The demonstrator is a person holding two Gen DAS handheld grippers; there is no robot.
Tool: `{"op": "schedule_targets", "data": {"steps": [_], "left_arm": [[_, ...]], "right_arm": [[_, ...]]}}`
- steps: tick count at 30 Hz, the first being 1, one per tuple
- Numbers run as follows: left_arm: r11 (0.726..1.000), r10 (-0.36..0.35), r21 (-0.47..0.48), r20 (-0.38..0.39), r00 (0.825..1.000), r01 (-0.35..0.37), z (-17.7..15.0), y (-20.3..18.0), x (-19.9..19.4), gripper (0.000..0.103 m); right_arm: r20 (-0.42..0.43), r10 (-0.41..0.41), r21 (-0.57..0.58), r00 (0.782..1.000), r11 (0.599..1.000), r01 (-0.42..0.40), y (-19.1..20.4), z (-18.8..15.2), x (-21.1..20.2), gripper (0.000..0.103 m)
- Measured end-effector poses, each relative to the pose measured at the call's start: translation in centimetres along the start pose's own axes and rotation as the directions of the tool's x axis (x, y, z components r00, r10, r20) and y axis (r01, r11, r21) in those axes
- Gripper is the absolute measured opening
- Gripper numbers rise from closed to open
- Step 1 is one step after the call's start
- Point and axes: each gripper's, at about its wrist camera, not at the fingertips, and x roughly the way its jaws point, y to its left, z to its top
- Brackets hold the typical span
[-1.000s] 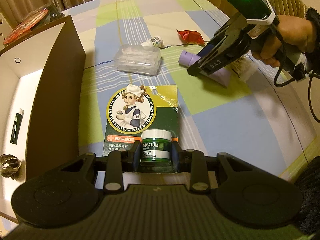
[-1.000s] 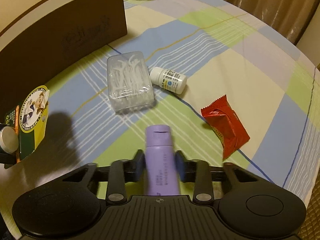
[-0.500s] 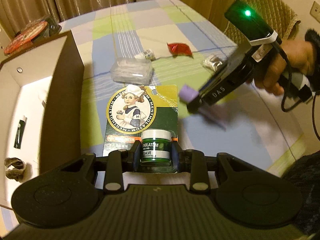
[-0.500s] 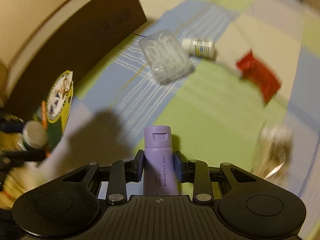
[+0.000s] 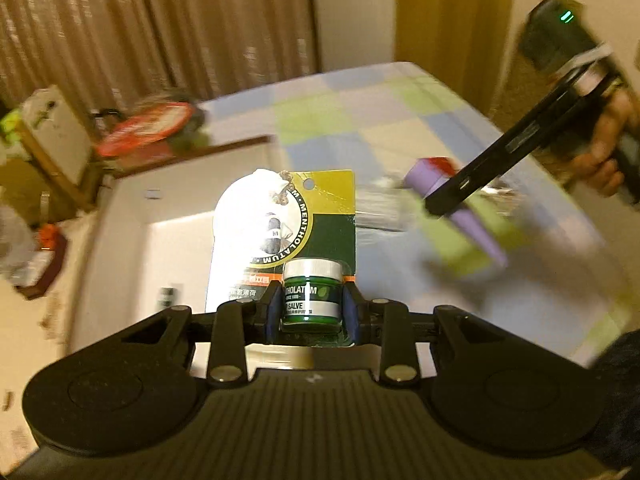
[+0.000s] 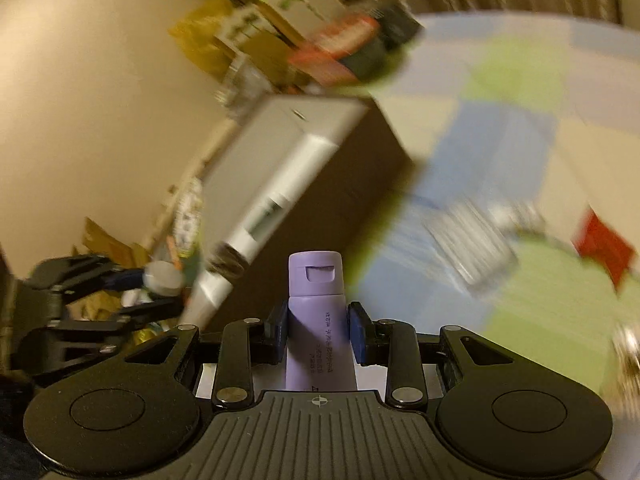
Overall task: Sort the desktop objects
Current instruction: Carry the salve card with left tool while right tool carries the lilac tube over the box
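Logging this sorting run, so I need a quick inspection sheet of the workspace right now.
Surface: checked tablecloth, blurred.
Job's things: Mentholatum salve card and purple tube, both held; open box at left.
Clutter: red packet, clear plastic case, blurred.
Grippers: left gripper shut on the salve jar; right gripper shut on the tube.
Cables: nothing seen.
Surroundings: curtains, stacked goods by the wall.

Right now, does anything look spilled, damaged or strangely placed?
Nothing stands out. The left gripper holds the salve card and the right gripper holds the purple tube. Motion blur hides details on the table.
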Motion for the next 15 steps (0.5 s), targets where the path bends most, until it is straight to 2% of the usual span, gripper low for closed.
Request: {"op": "schedule_targets", "data": {"steps": [6, 11, 15], "left_arm": [[0.996, 0.089, -0.002, -0.021, 0.996, -0.089, -0.2, 5.7, 0.2, 0.027], [0.995, 0.102, -0.007, -0.052, 0.993, -0.103, -0.5, 9.2, 1.5, 0.027], [0.995, 0.097, -0.002, -0.068, 0.993, -0.097, -0.6, 10.5, 2.9, 0.027]], "right_arm": [[0.054, 0.045, -0.098, 0.997, 0.994, -0.040, 5.6, 5.7, 2.6, 0.030], [0.053, 0.010, -0.168, 0.999, 0.986, -0.001, 8.9, 9.7, 6.0, 0.030], [0.042, -0.028, -0.195, 0.999, 0.980, 0.035, 9.5, 11.6, 8.9, 0.030]]}}
